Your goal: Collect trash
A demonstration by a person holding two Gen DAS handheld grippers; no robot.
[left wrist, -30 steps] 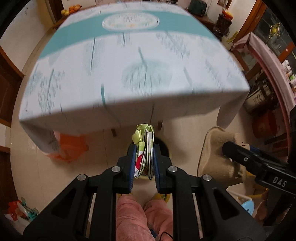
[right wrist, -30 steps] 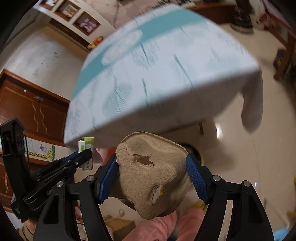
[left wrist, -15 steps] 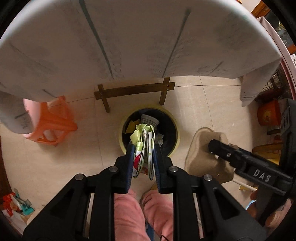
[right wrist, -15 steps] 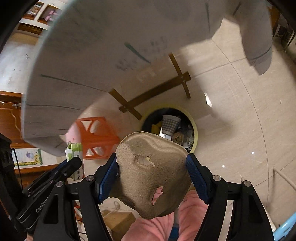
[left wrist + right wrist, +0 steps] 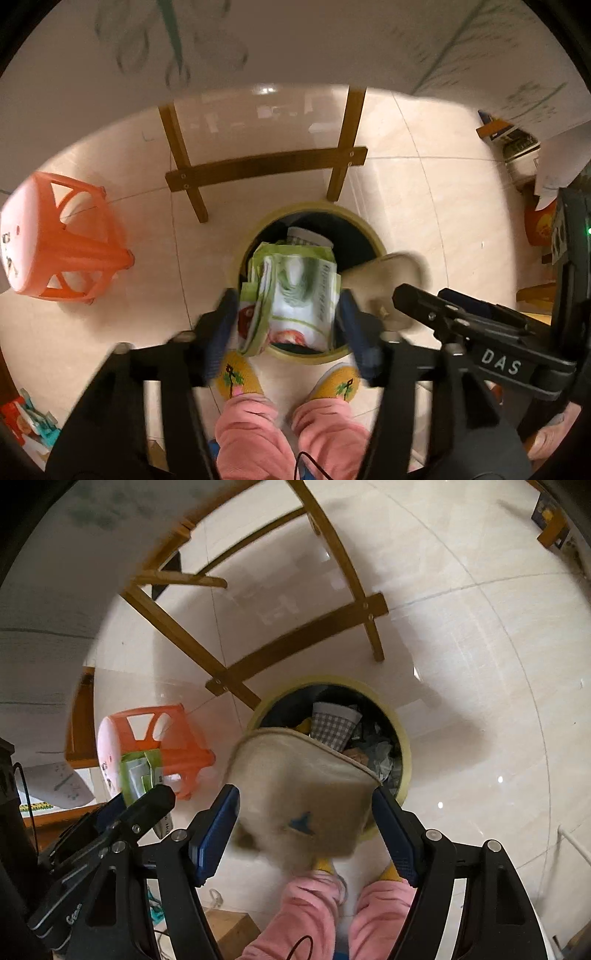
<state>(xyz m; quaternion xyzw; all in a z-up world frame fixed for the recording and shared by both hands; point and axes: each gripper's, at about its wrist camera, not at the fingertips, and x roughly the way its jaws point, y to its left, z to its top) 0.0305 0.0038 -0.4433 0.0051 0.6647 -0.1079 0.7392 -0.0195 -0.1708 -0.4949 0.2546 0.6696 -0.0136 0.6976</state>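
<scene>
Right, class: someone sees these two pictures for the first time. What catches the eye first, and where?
The yellow-rimmed bin on the tiled floor, already holding trash. Over it, green wrappers sit between the left tongs, whose jaws are opening. A brown paper tray sits between the right tongs at the bin's edge.

An orange plastic stool (image 5: pixel 70 254) stands on the pale tiled floor (image 5: pixel 424 206), left of centre in the left wrist view. Wooden legs joined by a crossbar (image 5: pixel 266 166) rise toward a white cloth with a green leaf print (image 5: pixel 295 40), which hangs across the top. Pink trouser legs (image 5: pixel 251 435) and yellow knitted slippers (image 5: pixel 238 376) show at the bottom edge. A box (image 5: pixel 517 142) sits on the floor at far right.
</scene>
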